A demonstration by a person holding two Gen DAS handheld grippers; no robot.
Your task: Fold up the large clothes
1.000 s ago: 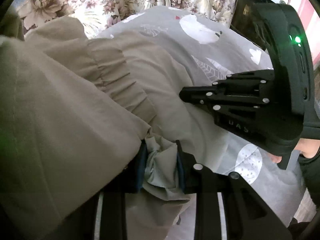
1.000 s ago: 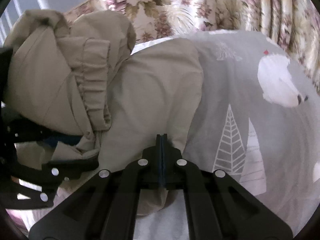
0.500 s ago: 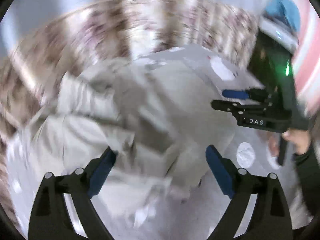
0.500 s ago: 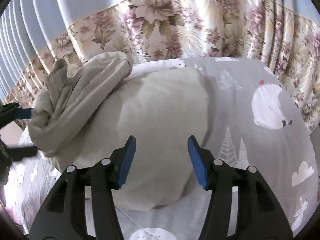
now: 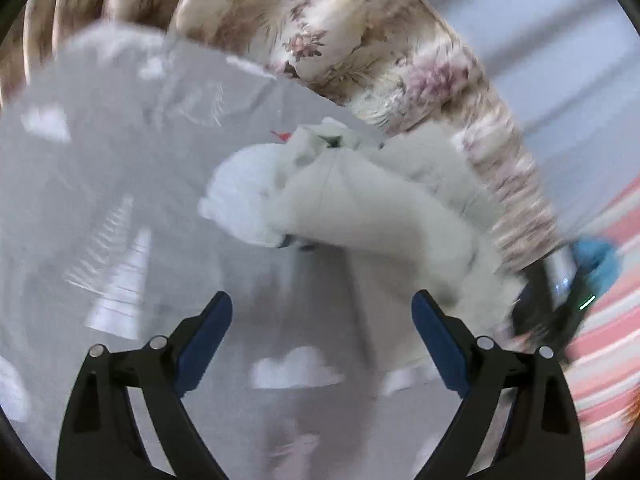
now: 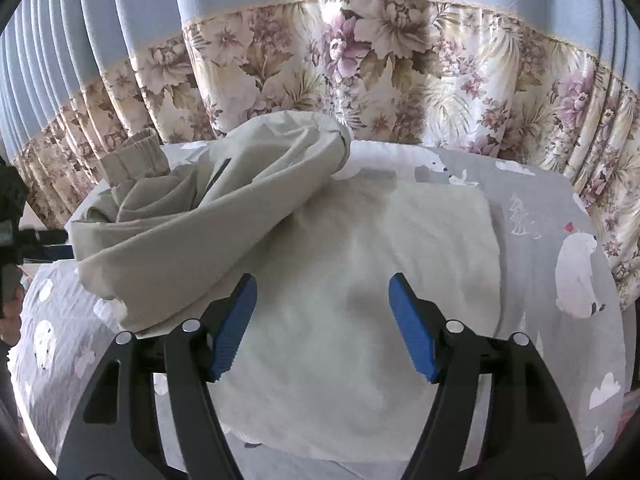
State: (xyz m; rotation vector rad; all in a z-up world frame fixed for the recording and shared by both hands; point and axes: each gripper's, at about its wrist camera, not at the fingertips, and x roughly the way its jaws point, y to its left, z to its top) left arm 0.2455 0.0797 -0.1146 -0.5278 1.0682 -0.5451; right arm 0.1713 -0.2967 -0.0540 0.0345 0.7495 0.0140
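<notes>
Both grippers had let go of the beige garment (image 6: 360,280), which lay, seemingly half-folded, on the grey bedsheet (image 6: 560,360); the left gripper (image 5: 322,338) stood spread and empty, the right gripper (image 6: 322,320) was opening, empty.

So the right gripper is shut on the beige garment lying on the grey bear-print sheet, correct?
Not shut: in the right wrist view the right gripper has its jaws apart and opening, pinching nothing. The beige garment does lie on the grey bear-print sheet.
</notes>
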